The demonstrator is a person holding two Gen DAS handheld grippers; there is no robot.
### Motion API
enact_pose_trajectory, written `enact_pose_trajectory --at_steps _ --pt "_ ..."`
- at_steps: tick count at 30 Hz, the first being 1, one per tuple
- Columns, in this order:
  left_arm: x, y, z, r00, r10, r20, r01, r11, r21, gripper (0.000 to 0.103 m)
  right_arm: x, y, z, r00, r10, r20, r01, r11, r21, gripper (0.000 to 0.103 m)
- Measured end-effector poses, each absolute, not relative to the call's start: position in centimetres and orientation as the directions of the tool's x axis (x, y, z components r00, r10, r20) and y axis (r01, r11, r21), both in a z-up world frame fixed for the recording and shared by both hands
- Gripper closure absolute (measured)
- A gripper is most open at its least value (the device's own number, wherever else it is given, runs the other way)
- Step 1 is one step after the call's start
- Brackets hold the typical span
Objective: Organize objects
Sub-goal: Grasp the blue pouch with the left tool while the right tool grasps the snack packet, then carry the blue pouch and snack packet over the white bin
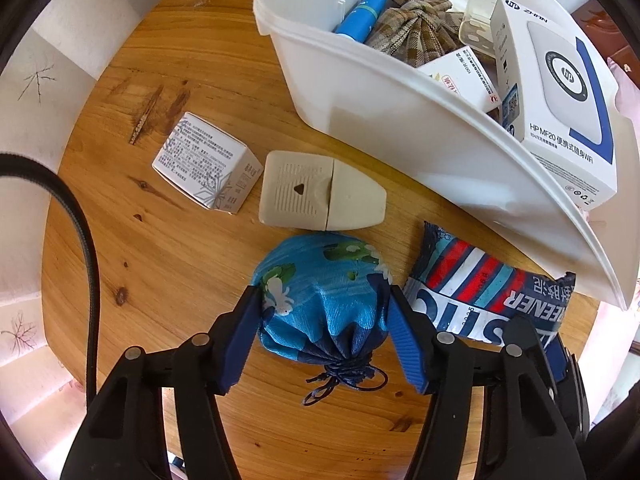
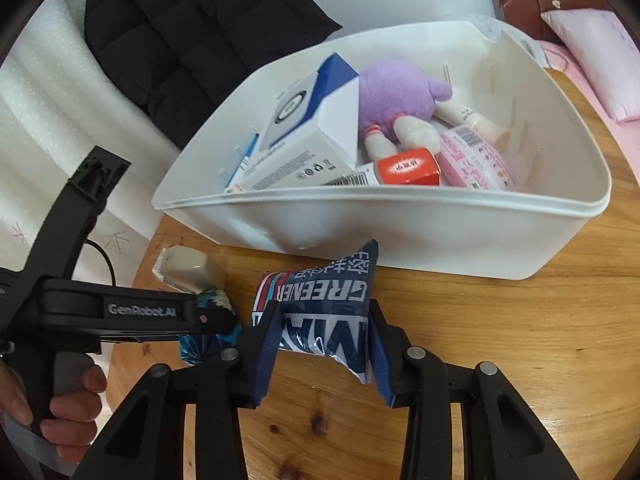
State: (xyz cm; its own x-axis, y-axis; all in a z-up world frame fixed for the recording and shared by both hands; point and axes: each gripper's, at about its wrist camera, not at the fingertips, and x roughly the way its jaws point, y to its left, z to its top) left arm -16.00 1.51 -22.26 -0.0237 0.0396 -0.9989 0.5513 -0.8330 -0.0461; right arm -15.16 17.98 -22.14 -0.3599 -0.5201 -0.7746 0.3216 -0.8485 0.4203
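A blue floral drawstring pouch [image 1: 320, 300] lies on a round wooden table [image 1: 180, 260], with the left gripper [image 1: 320, 304] closed around its sides. Just to its right lies a blue, red and white plastic packet [image 2: 324, 312], pinched between the fingers of the right gripper [image 2: 324, 316]. Both items rest on the table near its front edge.

Just beyond the pouch lies a beige plastic device [image 1: 320, 192], and to its left a small white printed carton [image 1: 204, 164].

Farther back and to the right stands a large white plastic bin [image 2: 400, 232]. It already holds a white and blue HP box [image 1: 560, 100], a purple plush toy [image 2: 392, 92], a plaid fabric pouch [image 1: 416, 20], a blue tube [image 1: 364, 8], a pink packet [image 2: 476, 160] and a red-capped box [image 2: 404, 168].

The sorting looks well past halfway: most things are binned, and four items remain on the table, two of them gripped.
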Motion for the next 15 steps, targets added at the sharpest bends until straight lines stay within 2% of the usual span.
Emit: enact_pose_trajectory --at_steps 9,15 --pt "-16.5 2.6 -21.5 -0.045 0.08 -0.996 0.55 -0.83 -0.091 0.042 -14.4 17.1 -20.3 -0.396 -0.507 -0.766 0.34 -0.856 0.391 0.073" --pt "-15.9 0.6 -21.3 -0.051 0.098 -0.994 0.545 -0.831 -0.11 0.043 -13.9 16.5 -18.8 -0.407 -0.489 -0.771 0.355 -0.863 0.36 0.077"
